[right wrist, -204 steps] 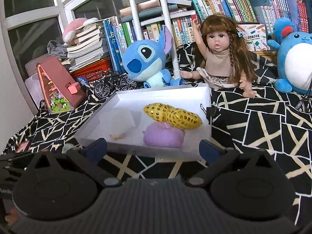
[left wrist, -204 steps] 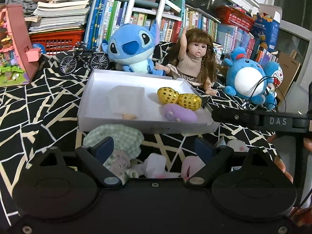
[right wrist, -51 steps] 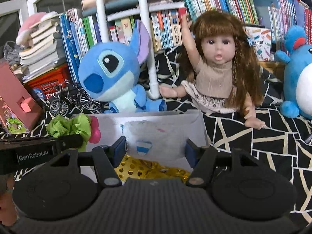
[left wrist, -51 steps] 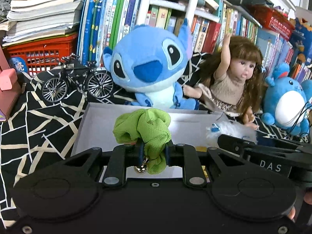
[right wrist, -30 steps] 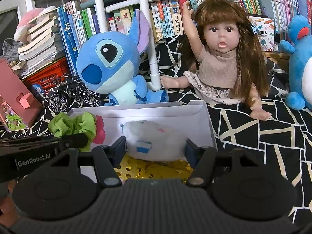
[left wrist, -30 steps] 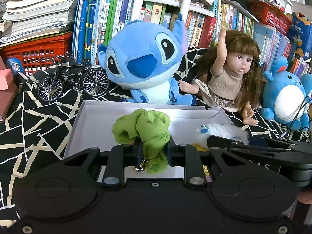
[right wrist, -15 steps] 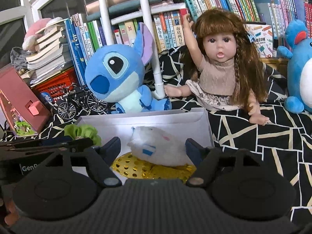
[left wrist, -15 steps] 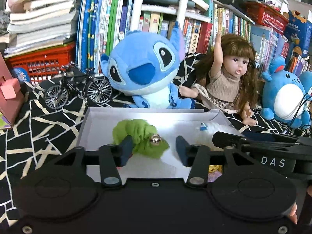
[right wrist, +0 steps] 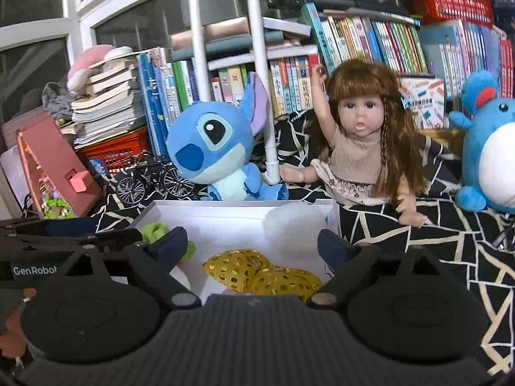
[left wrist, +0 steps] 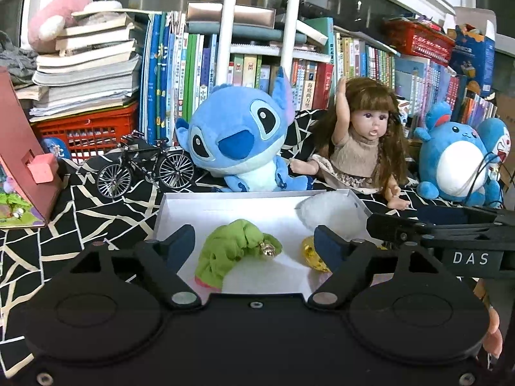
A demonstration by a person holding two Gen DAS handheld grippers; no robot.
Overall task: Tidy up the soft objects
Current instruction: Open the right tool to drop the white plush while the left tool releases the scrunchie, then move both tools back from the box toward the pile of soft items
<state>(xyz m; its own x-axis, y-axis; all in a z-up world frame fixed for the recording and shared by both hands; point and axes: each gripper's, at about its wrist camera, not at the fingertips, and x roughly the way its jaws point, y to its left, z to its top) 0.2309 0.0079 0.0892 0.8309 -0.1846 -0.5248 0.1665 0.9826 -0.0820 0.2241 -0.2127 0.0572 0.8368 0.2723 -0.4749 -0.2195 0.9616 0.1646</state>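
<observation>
A white box lies on the black patterned cloth. In it rests a green scrunchie with a small gold bell. A white fluffy toy sits in the box's far right corner, and gold sequined pieces lie near its front. My left gripper hovers above the scrunchie, jaws opening, pads clear of it. My right gripper hangs over the gold pieces, jaws opening, nothing between the pads.
Behind the box sit a blue plush, a doll and a round blue plush. A model bicycle, a pink toy house, a red crate and rows of books crowd the back.
Both grippers opened and drew back and up. The green scrunchie dropped from the left jaws into the box, and the white fluffy toy left the right jaws and settled in the far right corner.
</observation>
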